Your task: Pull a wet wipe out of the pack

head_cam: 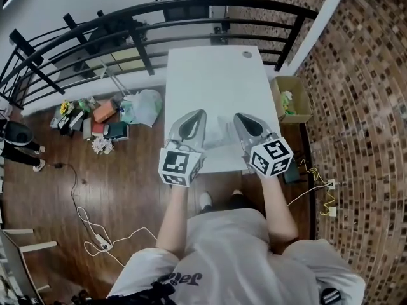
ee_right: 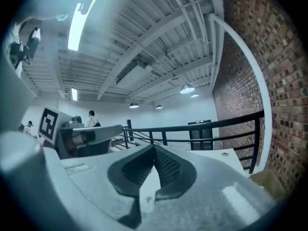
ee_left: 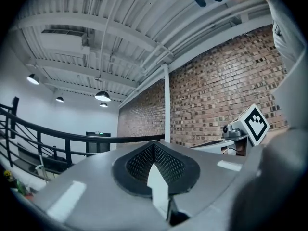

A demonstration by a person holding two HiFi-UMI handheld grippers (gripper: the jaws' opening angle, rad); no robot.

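Observation:
A pale, crumpled wet wipe pack (head_cam: pixel 219 132) lies on the white table (head_cam: pixel 213 75) near its front edge. My left gripper (head_cam: pixel 203 112) hovers just left of the pack and my right gripper (head_cam: pixel 237 115) just right of it, both pointing away from the person over the table. In the left gripper view the left gripper (ee_left: pixel 154 146) has its tips together with nothing between them. The right gripper (ee_right: pixel 154 148) looks the same in its own view. The pack shows in neither gripper view.
A black railing (head_cam: pixel 191 8) curves round the table's far side. A cardboard box (head_cam: pixel 292 99) stands on the floor to the right, against the brick wall. Bags and clutter (head_cam: pixel 137 107) lie to the left, and cables (head_cam: pixel 95 230) trail over the wood floor. A small round disc (head_cam: pixel 247 54) sits at the table's far right.

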